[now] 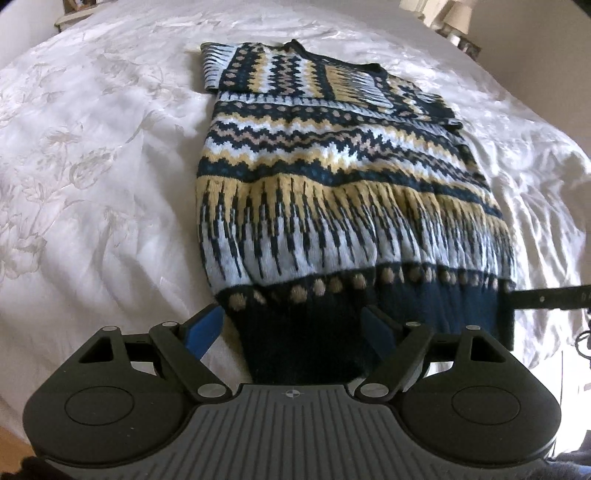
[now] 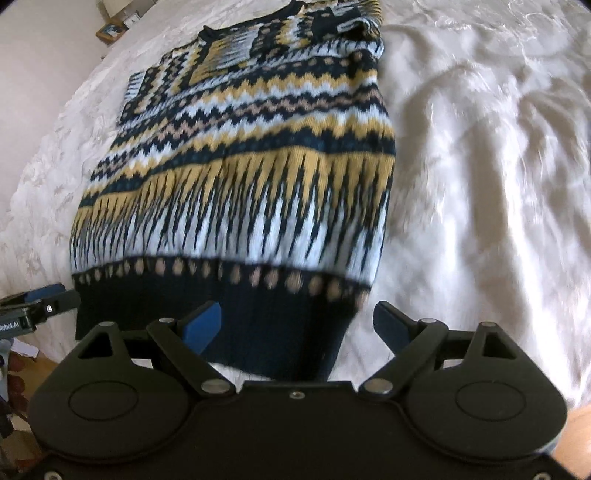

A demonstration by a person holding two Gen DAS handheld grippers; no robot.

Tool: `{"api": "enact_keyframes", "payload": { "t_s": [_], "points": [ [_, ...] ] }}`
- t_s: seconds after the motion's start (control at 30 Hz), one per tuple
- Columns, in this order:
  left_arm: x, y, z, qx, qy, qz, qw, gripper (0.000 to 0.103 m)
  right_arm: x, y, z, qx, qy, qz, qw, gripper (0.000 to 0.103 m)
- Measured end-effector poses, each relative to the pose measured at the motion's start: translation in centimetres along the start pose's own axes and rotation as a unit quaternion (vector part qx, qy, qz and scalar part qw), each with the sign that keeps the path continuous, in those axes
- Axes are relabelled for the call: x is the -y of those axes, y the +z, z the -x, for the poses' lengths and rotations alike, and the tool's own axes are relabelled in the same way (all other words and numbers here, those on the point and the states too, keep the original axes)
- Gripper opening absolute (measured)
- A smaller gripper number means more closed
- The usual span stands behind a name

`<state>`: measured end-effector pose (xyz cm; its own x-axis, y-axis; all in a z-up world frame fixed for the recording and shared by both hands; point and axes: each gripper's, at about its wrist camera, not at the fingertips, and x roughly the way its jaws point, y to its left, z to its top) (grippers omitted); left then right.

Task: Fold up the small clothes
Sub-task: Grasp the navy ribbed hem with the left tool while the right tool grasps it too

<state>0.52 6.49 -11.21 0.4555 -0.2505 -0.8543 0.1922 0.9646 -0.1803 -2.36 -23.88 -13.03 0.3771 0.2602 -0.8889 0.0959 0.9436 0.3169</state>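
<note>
A knitted sweater (image 1: 332, 177) in navy, yellow and pale blue bands lies flat on a white bedspread (image 1: 92, 166), its sleeves folded in across the chest at the far end. My left gripper (image 1: 291, 332) is open, and the left corner of the dark hem lies between its blue pads (image 1: 205, 332) without being pinched. In the right wrist view the sweater (image 2: 258, 166) is slightly blurred. My right gripper (image 2: 297, 326) is open over the hem's right corner. Each gripper shows in the other's view: the right gripper (image 1: 543, 299) and the left gripper (image 2: 40, 299) flank the hem.
The bedspread (image 2: 480, 184) is wrinkled to the right of the sweater. A lamp (image 1: 458, 18) stands beyond the bed's far corner, and a small picture frame (image 2: 110, 31) sits on furniture there. Wooden floor (image 1: 11, 443) shows past the near edge.
</note>
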Motion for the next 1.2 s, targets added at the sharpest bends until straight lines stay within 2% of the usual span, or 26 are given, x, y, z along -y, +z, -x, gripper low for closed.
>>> {"api": "enact_keyframes", "payload": {
  "t_s": [0.37,0.6,0.83,0.97,1.2],
  "points": [
    [-1.0,-1.9,0.5,0.014,-0.010,0.008,0.9998,0.082,-1.9,-3.2,1.6,0.020,-0.004,0.017,1.000,0.092],
    [-1.4,-1.2,-1.2,0.004,-0.006,0.008,0.9999,0.082,-1.8,-3.1,1.8,0.033,0.002,0.008,0.999,0.093],
    [-1.3,0.3,-3.8,-0.022,0.001,-0.002,0.9998,0.083,-1.2,-2.0,-0.3,0.024,0.006,-0.006,1.000,0.095],
    [-1.4,0.9,-4.9,-0.028,-0.009,0.001,0.9996,0.096,-0.5,-1.0,-1.6,0.014,0.006,-0.017,1.000,0.095],
    [-1.9,1.1,-6.4,-0.034,-0.021,0.024,0.9989,0.102,1.0,0.6,-3.8,-0.003,0.017,-0.034,0.999,0.095]
  ]
}}
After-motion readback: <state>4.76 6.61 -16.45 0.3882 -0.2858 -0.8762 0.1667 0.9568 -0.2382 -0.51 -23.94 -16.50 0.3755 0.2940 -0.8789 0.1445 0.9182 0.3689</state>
